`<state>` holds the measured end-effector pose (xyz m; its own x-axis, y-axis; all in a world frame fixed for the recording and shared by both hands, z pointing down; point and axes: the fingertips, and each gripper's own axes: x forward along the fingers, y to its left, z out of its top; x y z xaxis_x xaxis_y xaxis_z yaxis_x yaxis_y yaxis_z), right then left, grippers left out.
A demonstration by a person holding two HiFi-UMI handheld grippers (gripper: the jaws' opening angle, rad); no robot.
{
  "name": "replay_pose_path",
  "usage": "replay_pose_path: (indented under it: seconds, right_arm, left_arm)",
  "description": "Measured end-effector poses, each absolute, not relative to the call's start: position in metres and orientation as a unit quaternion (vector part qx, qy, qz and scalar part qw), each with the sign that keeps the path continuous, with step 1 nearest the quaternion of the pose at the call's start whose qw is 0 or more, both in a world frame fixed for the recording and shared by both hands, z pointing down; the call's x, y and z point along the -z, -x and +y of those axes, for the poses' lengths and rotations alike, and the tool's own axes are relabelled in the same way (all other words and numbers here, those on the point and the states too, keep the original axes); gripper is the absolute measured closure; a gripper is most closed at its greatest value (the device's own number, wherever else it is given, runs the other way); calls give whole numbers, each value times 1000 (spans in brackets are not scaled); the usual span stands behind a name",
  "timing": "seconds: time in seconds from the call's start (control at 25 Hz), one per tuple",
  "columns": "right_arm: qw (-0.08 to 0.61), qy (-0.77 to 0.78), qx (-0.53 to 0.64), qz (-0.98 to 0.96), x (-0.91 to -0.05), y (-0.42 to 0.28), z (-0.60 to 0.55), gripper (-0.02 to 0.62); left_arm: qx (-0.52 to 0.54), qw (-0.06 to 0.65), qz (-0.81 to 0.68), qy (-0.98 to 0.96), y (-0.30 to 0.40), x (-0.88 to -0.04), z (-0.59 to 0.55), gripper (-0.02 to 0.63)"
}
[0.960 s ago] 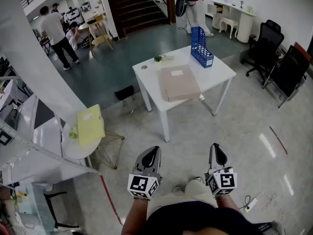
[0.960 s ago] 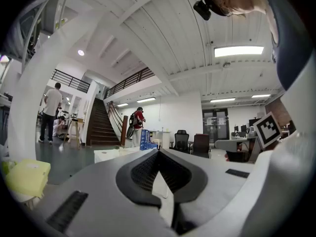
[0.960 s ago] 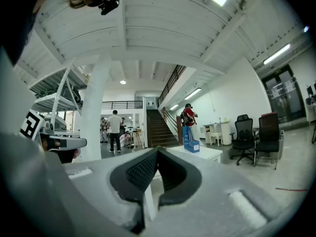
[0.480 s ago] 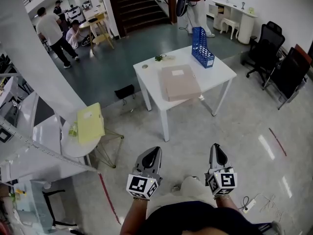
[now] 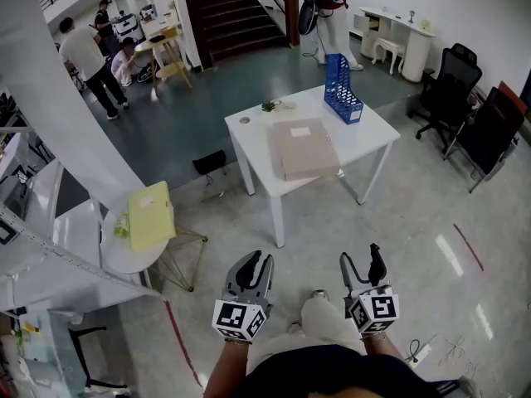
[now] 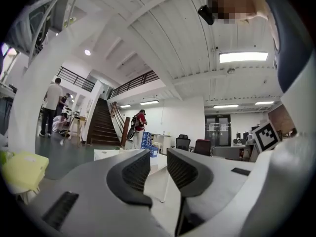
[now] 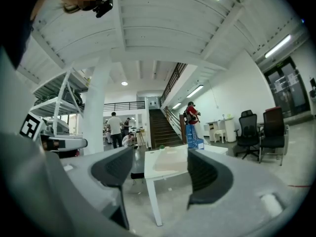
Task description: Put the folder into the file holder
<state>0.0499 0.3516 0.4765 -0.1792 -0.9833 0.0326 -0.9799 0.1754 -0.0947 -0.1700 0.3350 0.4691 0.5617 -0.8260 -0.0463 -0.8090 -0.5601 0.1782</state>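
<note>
Jaws have just been opened: the right gripper [image 5: 360,257] is spread wide, the left gripper [image 5: 257,261] barely parted, both empty. Well ahead, the folder [image 5: 303,148] lies on the table [image 5: 249,135], short of the blue file holder [image 5: 341,88]; a pickup is likely being prepared.

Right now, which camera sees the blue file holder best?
The head view. It shows the whole blue file holder from above, standing on the white table near its far corner. Both gripper views show it only from the side, tiny and far away across the room.
</note>
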Motion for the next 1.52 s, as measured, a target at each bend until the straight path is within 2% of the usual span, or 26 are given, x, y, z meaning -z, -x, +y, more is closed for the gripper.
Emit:
replay_pose_path:
  seconds: [0.04,0.12,0.2,0.32,0.4,0.64,1.04,1.24,1.4,1.52]
  right_arm:
    - [17,646,51,762,-479,-53,350,238]
    - [20,649,65,758,-484,-57,343,185]
    - [25,645,77,760,-489,-59,334,165]
    - [22,634,80,769,-495,-58,317,136]
    - [21,623,85,777,-497,-56,299,115]
    - [1,596,87,799,-501,-55,238,60]
    - [-35,559,124,819,-527,-75,117,58]
    - [-43,536,158,828,-540,-92,39,57]
    - [-76,503,183,842,-557,-101,-13,19]
    - [-88,491,198,844,-565,-112,-49,16]
  left_arm:
    - [64,73,-458,-883,169,-470,334,489]
    - [62,78,-453,-886,166,-474,330,418]
    - [51,80,-450,-888,162,-481,324,318]
    - [20,76,-440,-895,153,-495,311,116]
    - [2,70,-434,-898,147,-501,298,61]
    - [7,84,-429,-900,134,-504,242,48]
    - [-42,85,-419,-903,101,-529,138,48]
    - [-13,110,-458,-882,96,-531,56,48]
    - [-13,114,-475,-872,91,-532,-2,48]
    - [-22,120,-484,-867,84,-538,-37,48]
